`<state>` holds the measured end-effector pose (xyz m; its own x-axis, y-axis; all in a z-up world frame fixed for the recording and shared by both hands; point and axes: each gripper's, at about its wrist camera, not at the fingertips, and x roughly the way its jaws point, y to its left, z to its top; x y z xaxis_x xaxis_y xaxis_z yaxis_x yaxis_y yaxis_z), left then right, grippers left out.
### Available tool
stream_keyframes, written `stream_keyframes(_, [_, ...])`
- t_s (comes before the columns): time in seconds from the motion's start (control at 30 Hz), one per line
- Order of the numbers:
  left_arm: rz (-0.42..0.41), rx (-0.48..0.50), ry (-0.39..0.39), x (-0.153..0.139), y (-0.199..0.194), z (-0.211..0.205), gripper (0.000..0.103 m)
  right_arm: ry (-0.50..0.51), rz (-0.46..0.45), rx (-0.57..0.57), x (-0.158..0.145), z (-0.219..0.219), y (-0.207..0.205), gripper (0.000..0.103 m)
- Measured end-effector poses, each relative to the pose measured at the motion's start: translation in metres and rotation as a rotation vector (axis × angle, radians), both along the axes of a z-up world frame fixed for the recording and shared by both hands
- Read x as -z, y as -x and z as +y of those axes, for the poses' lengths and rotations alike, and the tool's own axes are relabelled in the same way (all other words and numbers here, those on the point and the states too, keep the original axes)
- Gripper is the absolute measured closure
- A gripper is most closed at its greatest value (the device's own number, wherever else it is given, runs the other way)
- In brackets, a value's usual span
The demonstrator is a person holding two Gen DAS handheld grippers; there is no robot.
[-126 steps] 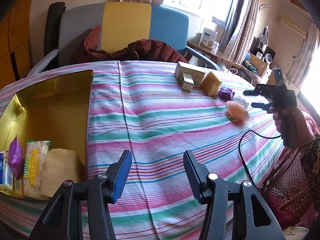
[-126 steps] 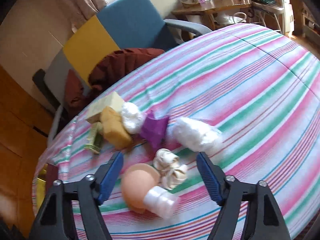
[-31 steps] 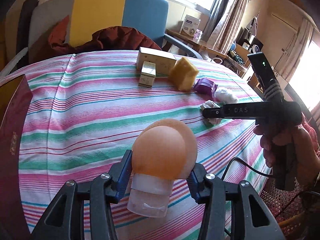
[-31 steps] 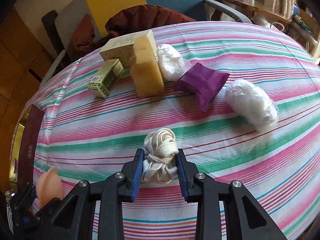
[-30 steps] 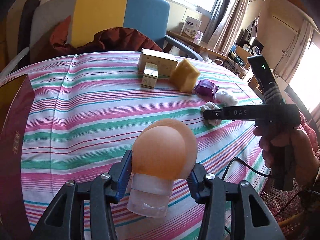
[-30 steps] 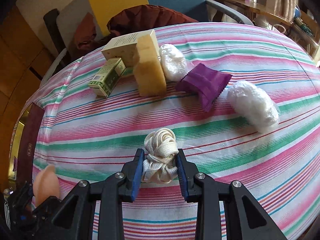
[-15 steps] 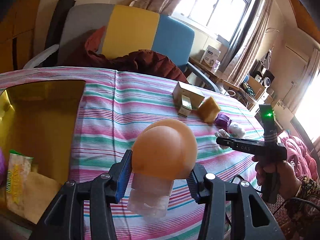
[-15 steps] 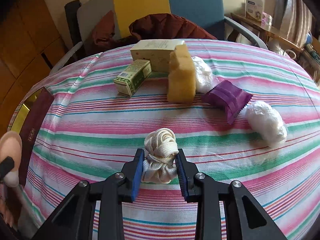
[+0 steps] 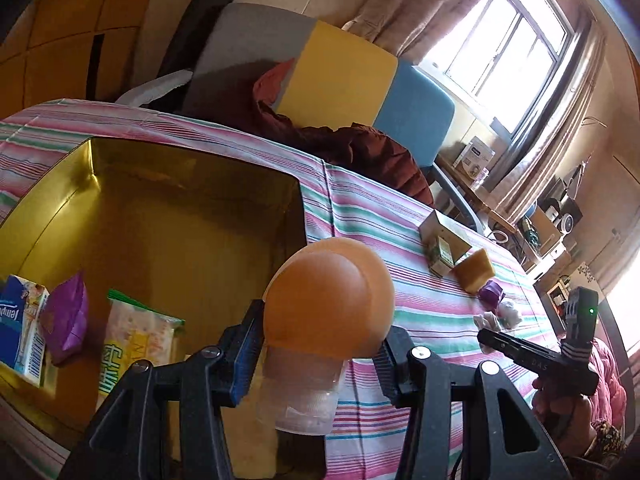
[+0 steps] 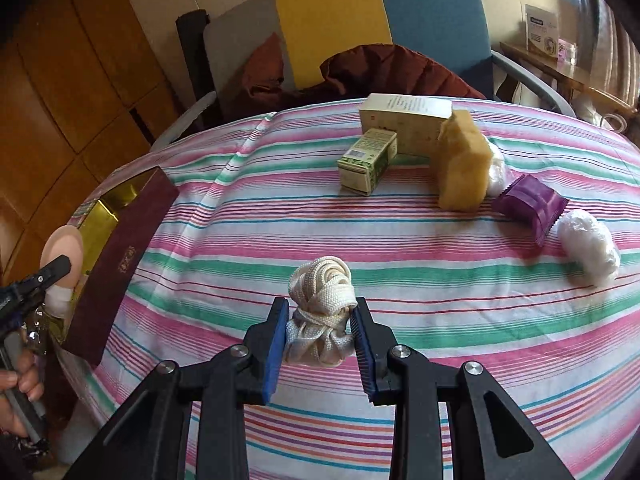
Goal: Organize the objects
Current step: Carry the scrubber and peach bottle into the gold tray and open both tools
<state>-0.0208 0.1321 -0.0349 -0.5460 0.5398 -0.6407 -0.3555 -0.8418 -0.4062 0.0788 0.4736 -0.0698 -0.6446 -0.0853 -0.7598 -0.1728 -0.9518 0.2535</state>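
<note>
My left gripper (image 9: 316,354) is shut on an orange sponge ball with a clear plastic base (image 9: 328,312), held over the right edge of the gold-lined box (image 9: 192,216). Inside the box lie a blue carton (image 9: 20,330), a purple packet (image 9: 66,324) and a green-and-yellow snack bag (image 9: 132,344). My right gripper (image 10: 320,330) is shut on a bundle of white rope (image 10: 322,308) above the striped tablecloth (image 10: 400,260). In the right wrist view the left gripper (image 10: 36,284) with the ball (image 10: 64,252) shows at the far left by the box's maroon wall (image 10: 120,264).
On the cloth stand a cream box (image 10: 408,120), a small green box (image 10: 368,160), a yellow sponge (image 10: 460,164), a purple packet (image 10: 532,204) and two white plastic wads (image 10: 588,248). A multicoloured chair (image 10: 360,20) with a maroon garment (image 10: 380,76) sits behind the table.
The left gripper has carried the orange ball leftward from over the cloth to the box's edge. The right gripper, still holding the rope, has shifted left toward the box.
</note>
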Motion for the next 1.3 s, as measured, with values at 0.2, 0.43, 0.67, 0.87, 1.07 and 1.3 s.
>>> stream_keyframes(0.2, [-0.056,-0.031,0.014,0.014,0.021,-0.013,0.053,0.056,0.051,-0.041,-0.015,-0.041,0.001,0.071])
stream_keyframes(0.43, [-0.128,-0.005,0.042,0.028,0.036,-0.009,0.048,0.097,0.097,-0.118,-0.030,-0.094,0.009,0.071])
stream_keyframes(0.67, [-0.114,-0.029,-0.086,0.020,0.027,-0.036,0.036,0.081,0.123,-0.213,-0.046,-0.137,0.014,0.071])
stream_keyframes(0.87, [-0.028,-0.206,-0.163,0.002,0.017,-0.092,0.036,0.077,0.118,-0.273,-0.049,-0.165,0.023,0.071])
stream_keyframes(1.07, [0.003,-0.376,-0.144,-0.008,0.014,-0.133,0.036,0.073,0.090,-0.350,-0.050,-0.203,0.045,0.071])
stream_keyframes(1.3, [-0.012,-0.405,-0.170,-0.011,0.013,-0.155,0.036,0.071,0.079,-0.445,-0.047,-0.260,0.079,0.070])
